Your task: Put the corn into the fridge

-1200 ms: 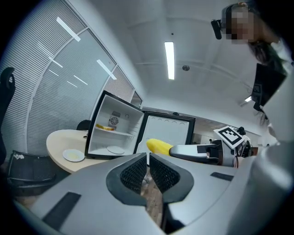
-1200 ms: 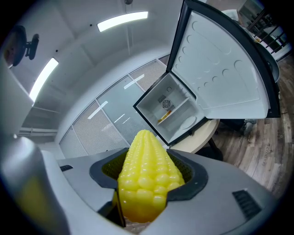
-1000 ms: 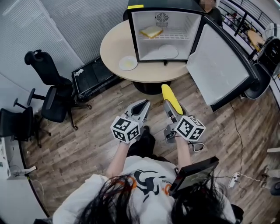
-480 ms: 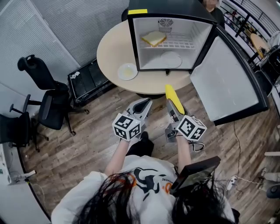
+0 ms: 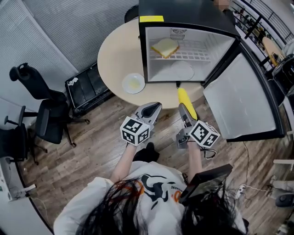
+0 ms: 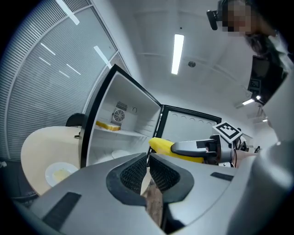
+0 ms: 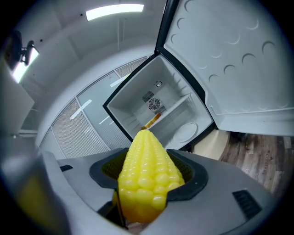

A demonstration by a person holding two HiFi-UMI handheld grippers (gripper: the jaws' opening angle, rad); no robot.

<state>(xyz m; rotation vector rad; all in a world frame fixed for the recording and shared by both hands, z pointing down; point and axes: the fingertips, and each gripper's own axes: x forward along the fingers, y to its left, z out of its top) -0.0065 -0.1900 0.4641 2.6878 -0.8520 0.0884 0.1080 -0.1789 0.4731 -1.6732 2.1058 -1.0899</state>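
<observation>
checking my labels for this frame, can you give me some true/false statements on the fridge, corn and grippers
1. The fridge door is closed. False: it stands wide open.
2. The right gripper grips the corn. True.
3. The corn lies inside the fridge. False: it is outside, in front of the opening.
4. A bread slice sits on the upper shelf. True.
5. The left gripper holds a plate. False: its jaws are together on nothing.

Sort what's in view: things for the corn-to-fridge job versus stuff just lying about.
Job: corn, held in right gripper; open fridge on round table.
Lying about: bread slice on fridge shelf; white plate below; small plate on table; office chairs; shut left gripper.
</observation>
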